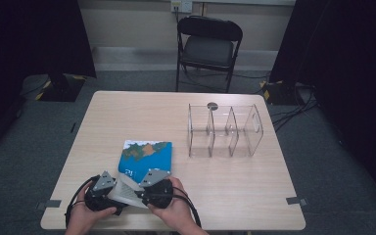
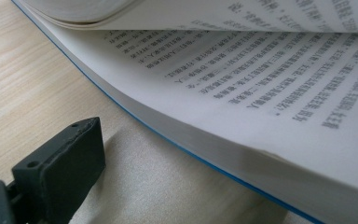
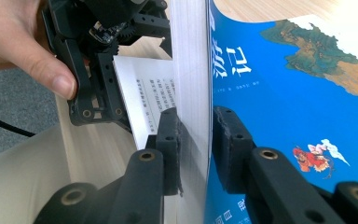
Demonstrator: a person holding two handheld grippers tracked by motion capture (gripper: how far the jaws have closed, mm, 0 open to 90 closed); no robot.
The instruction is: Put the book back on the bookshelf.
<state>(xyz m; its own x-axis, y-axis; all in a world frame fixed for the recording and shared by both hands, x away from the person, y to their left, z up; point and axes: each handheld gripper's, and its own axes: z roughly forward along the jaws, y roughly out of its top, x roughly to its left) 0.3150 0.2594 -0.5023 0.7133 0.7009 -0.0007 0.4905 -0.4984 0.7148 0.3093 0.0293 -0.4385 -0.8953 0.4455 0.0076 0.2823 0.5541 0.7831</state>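
your right gripper [image 3: 195,140] has its fingers [image 3: 170,149] clamped on the front cover and a sheaf of pages of the book [image 1: 146,157], which lies on the counter [image 1: 127,112] at its near edge. your left gripper [image 1: 108,188], at the book's left, has fingers [image 2: 60,168] spread wide and empty beside the open pages. hold the clamp steady, lift gently so pages don't tear. beyond the book to its right, the clear organizer [image 1: 225,131] waits.

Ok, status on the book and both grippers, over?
Right gripper shut on the book's cover and top pages. Left gripper open beside the lower pages, holding nothing. Table ahead clear.
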